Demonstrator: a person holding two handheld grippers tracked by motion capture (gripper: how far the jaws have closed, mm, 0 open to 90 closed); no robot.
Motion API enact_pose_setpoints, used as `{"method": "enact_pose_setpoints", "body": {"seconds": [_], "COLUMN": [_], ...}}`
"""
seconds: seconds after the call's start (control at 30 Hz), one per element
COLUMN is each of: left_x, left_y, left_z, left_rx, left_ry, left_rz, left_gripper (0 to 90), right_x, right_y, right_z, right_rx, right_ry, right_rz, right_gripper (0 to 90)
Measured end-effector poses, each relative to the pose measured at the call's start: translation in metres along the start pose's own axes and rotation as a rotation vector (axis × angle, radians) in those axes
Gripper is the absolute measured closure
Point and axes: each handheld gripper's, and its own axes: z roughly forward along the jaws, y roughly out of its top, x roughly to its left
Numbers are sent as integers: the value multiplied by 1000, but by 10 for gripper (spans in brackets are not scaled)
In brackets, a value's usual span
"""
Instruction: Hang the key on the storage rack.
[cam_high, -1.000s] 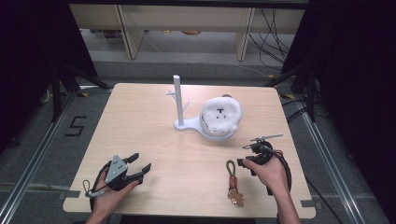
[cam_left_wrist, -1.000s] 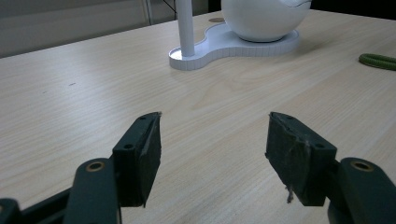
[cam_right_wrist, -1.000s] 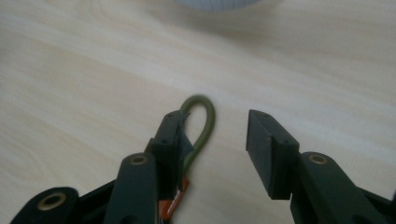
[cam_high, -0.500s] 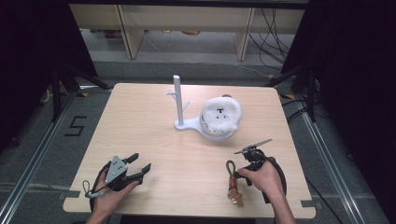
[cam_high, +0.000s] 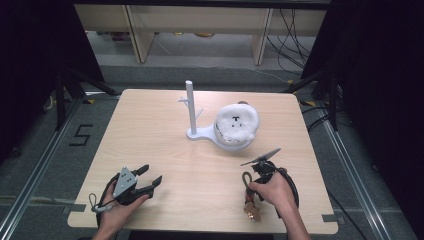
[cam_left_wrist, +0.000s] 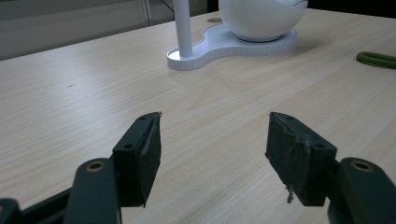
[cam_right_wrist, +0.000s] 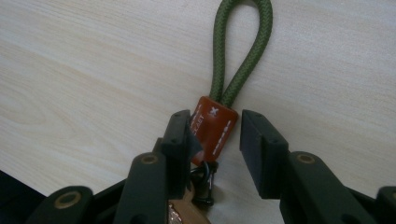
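A keyring lies near the table's front edge at the right: an olive-green cord loop (cam_right_wrist: 243, 60) runs into a brown leather tab (cam_right_wrist: 212, 130) with metal clips below it. In the high view the cord (cam_high: 245, 179) shows just left of the person's right hand. My right gripper (cam_right_wrist: 215, 135) points down at it, open. Its jaws straddle the tab, the left one touching it and the right one a little apart. Over at the front left my left gripper (cam_high: 150, 175) rests on the table, open (cam_left_wrist: 212, 140) with nothing between its jaws.
A white stand (cam_high: 190, 107) with a post and small pegs rises at the table's middle. A white fluffy round thing (cam_high: 236, 124) with a small face sits on its base (cam_left_wrist: 224, 44). Dark floor, table legs and cables surround the table (cam_high: 150, 130).
The right hand has come back toward the front edge and tipped its gripper down over the keyring, so the jaws now straddle the tab. The left gripper has not moved.
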Motion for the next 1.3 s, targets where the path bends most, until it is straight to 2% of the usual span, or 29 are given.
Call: {"method": "enact_pose_setpoints", "body": {"seconds": [0.07,0.13,0.27,0.3,0.33,0.37,0.43,0.47,0.5,0.53,0.63,0.73,0.83,0.9,0.93,1.0,1.07,1.1,1.2,1.3], "left_x": [0,0,-1,-1,-2,-2,-1,-1,-1,-2,-2,-2,-2,-1,-1,-2,-2,-2,-2,-2], "left_y": [0,0,0,0,0,0,0,0,0,0,0,0,0,-1,0,0,0,0,-1,-1], "left_z": [0,1,1,0,0,0,1,1,1,0,0,0,0,1,1,1,-1,-1,0,0], "left_rx": [-1,-17,-16,-1,-1,-1,-15,-14,-14,1,-1,0,0,-15,-15,-13,3,2,-13,-14], "left_ry": [-1,-10,-11,-3,-4,-3,-12,-11,-10,-2,-4,-5,-7,-14,-15,-13,-4,-5,-12,-14], "left_rz": [2,-1,0,3,2,3,1,0,1,3,7,10,8,7,9,12,12,13,6,10], "left_gripper": [353,353,354,354,354,354,354,354,354,354,354,353,353,353,353,353,353,353,353,353], "right_x": [1,4,6,7,5,9,7,7,8,11,12,13,15,15,15,15,14,14,14,15], "right_y": [1,1,3,3,4,4,5,6,6,6,7,7,6,6,5,4,3,3,1,0], "right_z": [1,4,7,8,10,8,12,11,11,11,14,15,14,13,13,9,5,4,1,-2], "right_rx": [40,40,64,56,44,71,35,54,47,67,82,76,79,81,65,50,28,13,-16,-63], "right_ry": [-5,-17,-35,-40,-41,-44,-47,-47,-48,-55,-50,-60,-48,-49,-45,-14,-17,-17,24,35], "right_rz": [-9,0,-2,-7,-44,12,-26,-28,-35,18,-11,-7,-10,-17,-33,-25,-42,-50,-53,-65], "right_gripper": [642,640,637,636,635,635,636,637,639,647,664,698,734,752,764,783,786,787,788,788]}}
